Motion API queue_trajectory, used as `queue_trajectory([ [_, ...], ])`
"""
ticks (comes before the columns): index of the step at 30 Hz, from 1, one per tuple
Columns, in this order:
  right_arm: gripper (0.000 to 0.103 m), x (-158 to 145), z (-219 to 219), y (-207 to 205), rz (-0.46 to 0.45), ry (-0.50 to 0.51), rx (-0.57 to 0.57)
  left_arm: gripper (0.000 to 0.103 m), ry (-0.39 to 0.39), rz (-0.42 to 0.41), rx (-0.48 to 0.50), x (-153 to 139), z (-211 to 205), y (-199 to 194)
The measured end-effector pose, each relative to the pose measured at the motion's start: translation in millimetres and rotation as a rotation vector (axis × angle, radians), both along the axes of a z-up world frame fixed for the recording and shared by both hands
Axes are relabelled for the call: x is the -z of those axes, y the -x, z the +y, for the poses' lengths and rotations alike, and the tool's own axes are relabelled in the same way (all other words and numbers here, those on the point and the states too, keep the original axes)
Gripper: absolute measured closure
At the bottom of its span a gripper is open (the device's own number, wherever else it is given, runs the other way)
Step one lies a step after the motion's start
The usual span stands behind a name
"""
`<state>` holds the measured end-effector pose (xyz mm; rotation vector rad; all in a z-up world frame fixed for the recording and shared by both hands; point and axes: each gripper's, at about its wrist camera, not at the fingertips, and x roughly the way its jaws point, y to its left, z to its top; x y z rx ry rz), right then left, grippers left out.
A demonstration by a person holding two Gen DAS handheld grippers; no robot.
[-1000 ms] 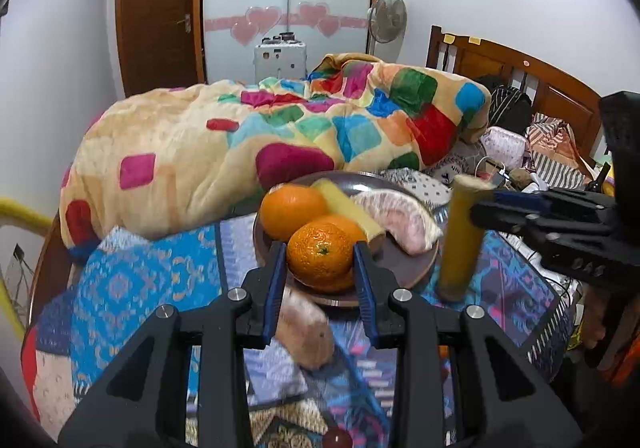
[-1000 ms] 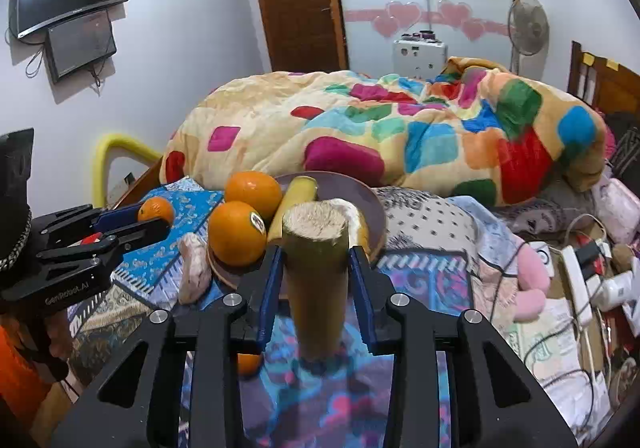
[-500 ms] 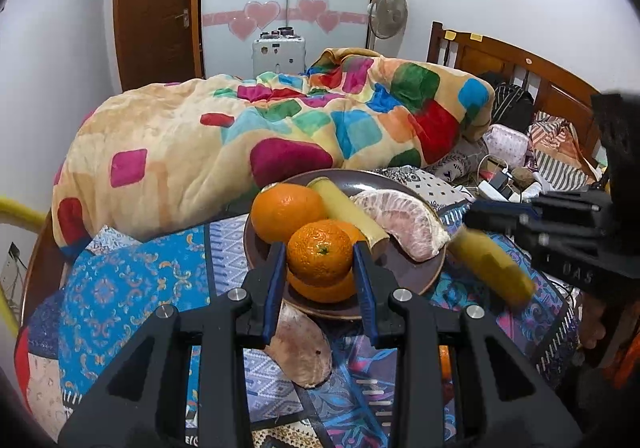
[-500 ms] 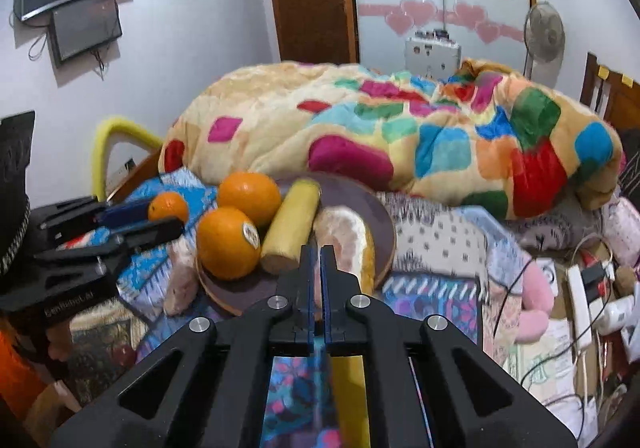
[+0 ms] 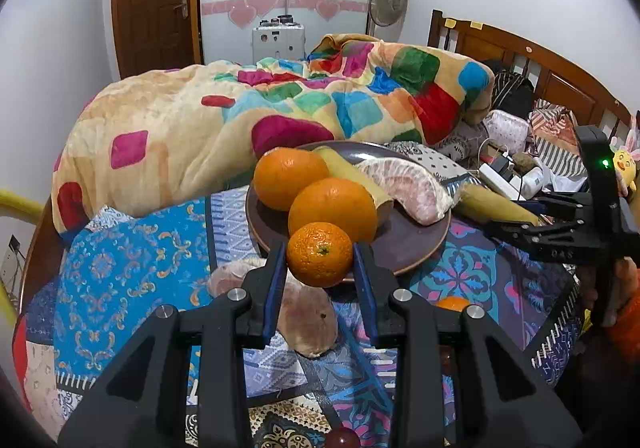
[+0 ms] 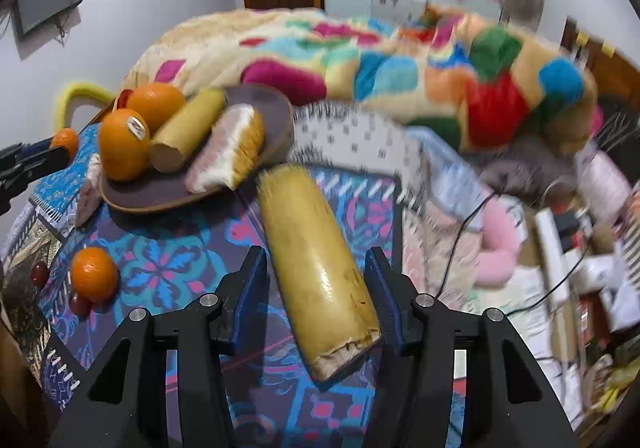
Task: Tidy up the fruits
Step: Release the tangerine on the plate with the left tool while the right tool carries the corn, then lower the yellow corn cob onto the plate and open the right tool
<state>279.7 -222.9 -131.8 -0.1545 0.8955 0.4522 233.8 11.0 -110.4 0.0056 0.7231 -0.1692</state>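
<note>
My left gripper (image 5: 320, 254) is shut on a small mandarin (image 5: 319, 254) and holds it just in front of the brown plate (image 5: 408, 240). The plate holds two oranges (image 5: 332, 210), a yellow cane piece (image 5: 340, 164) and a pomelo wedge (image 5: 404, 188). My right gripper (image 6: 316, 280) is open, and a second yellow cane piece (image 6: 316, 272) lies loose on the cloth between its fingers, right of the plate (image 6: 160, 196). The left gripper with the mandarin (image 6: 66, 140) shows at the left edge of the right wrist view.
Another mandarin (image 6: 94, 276) and small dark red fruits (image 6: 40, 274) lie on the patterned cloth (image 5: 120, 268). A pomelo piece (image 5: 308, 316) lies under my left gripper. A colourful blanket (image 5: 240, 116) is heaped behind the plate. Cables and clutter (image 6: 560, 248) lie to the right.
The cane piece went from upright in my right gripper to lying on the cloth. My right gripper shut, then opened wide. My left gripper drew back from the plate, keeping the mandarin.
</note>
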Motion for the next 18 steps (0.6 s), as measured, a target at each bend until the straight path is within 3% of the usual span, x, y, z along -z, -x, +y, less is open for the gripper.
queue_trajectory([
  [3,0.059,-1.0,2.3,-1.8,-0.01,-0.013,-0.015,0.07,-0.002,0.008,-0.001,3.8,-0.5,-1.3],
  [6,0.067,-0.8,15.9,-2.3,-0.018,0.017,-0.056,0.07,0.0,0.012,-0.007,5.1,-1.1,-2.1],
  [9,0.068,-1.4,23.6,5.5,-0.052,0.069,-0.053,0.07,-0.004,0.009,-0.014,4.6,-0.2,-1.7],
  [18,0.068,-31.2,23.6,26.4,-0.107,0.004,-0.061,0.07,0.008,-0.02,-0.026,-8.4,3.6,-5.3],
])
